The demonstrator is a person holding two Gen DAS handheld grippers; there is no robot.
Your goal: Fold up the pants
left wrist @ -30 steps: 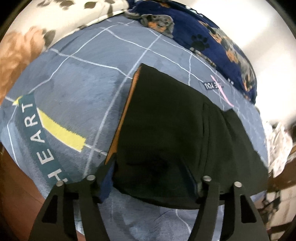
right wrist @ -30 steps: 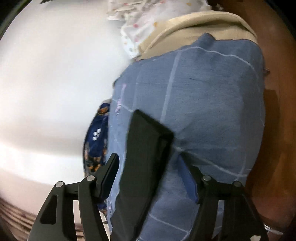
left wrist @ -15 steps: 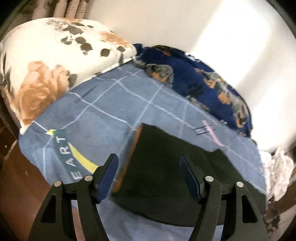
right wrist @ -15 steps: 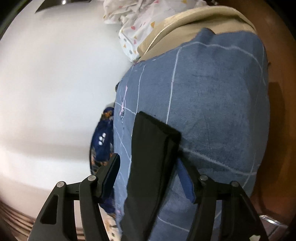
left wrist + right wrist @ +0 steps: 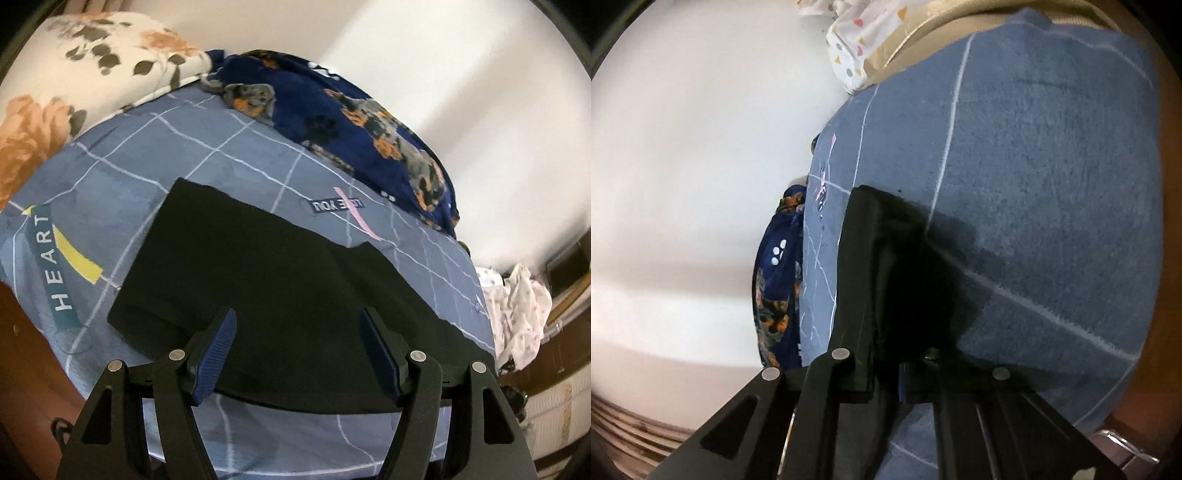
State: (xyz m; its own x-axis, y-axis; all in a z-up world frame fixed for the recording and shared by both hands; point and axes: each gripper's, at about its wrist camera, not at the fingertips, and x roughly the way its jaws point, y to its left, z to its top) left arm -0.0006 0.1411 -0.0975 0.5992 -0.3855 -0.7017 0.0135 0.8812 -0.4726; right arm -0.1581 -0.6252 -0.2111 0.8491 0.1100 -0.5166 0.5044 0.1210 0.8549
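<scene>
The black pants (image 5: 266,280) lie folded on the blue checked bedspread (image 5: 155,155). My left gripper (image 5: 297,354) is open and empty, held above the near edge of the pants. In the right wrist view my right gripper (image 5: 886,373) is shut on the end of the black pants (image 5: 886,258), whose layered edge rises between the jaws over the blue bedspread (image 5: 1052,184).
A floral pillow (image 5: 81,74) and a dark blue dog-print blanket (image 5: 351,125) lie at the far side of the bed by the white wall. White patterned cloth (image 5: 521,310) is piled at the right end. Brown wood bed edge (image 5: 22,350) shows at left.
My left gripper has let go of the pants and drawn back and up, open. My right gripper has closed on the pants' end.
</scene>
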